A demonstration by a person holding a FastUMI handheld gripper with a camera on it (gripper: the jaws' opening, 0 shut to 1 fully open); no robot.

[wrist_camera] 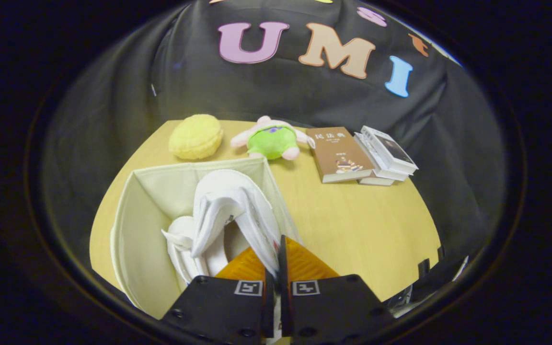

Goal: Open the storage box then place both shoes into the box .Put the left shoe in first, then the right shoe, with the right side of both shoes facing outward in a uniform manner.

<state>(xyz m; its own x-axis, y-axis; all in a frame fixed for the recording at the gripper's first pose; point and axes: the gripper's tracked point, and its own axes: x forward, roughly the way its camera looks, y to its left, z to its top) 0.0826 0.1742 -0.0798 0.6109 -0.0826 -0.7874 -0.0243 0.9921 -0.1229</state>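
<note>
An open cream fabric storage box (134, 206) stands on the wooden table (352, 225), just ahead of my fingers and to their left. A white shoe (237, 201) hangs over the box's right half, its opening facing me. My gripper (276, 256) is shut on the rim of this shoe, a thin strip of it pinched between the two fingers. A second white shoe (182, 242) lies lower inside the box, to the left of the held one and partly hidden by it.
Beyond the box, along the table's far edge, lie a yellow plush ball (195, 136), a green and pink plush toy (272, 140), a brown book (340, 154) and a small stack of white books (387, 155).
</note>
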